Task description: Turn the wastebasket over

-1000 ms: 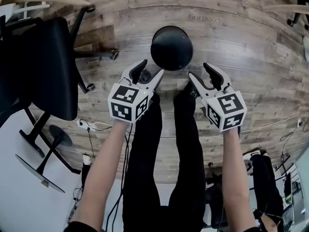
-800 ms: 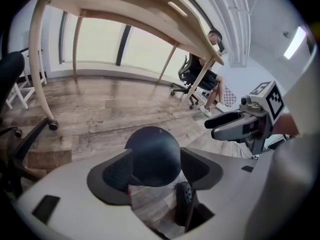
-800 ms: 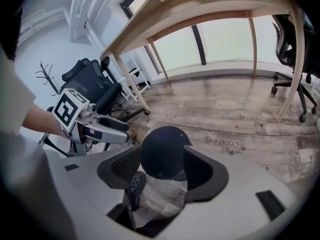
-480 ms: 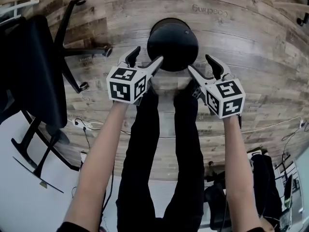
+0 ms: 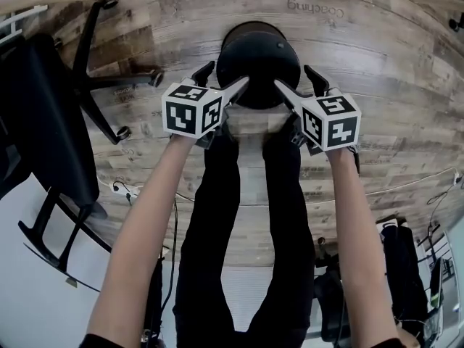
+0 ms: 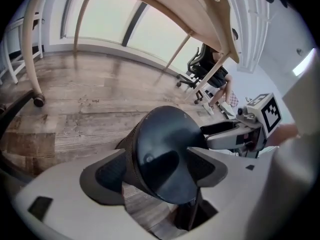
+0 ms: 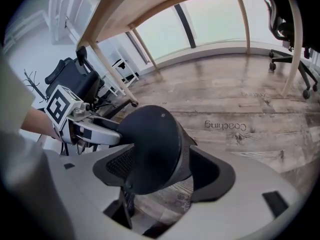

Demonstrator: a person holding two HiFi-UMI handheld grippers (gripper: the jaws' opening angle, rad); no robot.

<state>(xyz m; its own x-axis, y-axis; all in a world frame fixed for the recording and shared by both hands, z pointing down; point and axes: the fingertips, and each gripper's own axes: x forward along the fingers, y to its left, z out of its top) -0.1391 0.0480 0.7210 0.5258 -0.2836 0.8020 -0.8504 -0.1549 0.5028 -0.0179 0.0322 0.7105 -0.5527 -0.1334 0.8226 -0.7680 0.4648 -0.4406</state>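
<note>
A black mesh wastebasket (image 5: pixel 259 60) stands upside down on the wood floor, its solid base facing up. My left gripper (image 5: pixel 223 77) hangs at its left edge and my right gripper (image 5: pixel 296 78) at its right edge, each with its inner finger over the base. In the left gripper view the wastebasket (image 6: pixel 165 154) shows between the jaws of my left gripper (image 6: pixel 157 169), which are opening, with no pad pressing. The right gripper view shows the same wastebasket (image 7: pixel 155 149) between the jaws of my right gripper (image 7: pixel 165 171), also opening.
A black office chair (image 5: pixel 43 114) and its wheeled base (image 5: pixel 123 78) stand at the left. The person's legs in black trousers (image 5: pixel 246 216) are just behind the basket. Cables (image 5: pixel 138 191) lie on the floor, and a wooden desk leg (image 6: pixel 30 44) rises at the left.
Both grippers have come down to the wastebasket's sides and their jaws have spread wider. The basket now fills more of the view.
</note>
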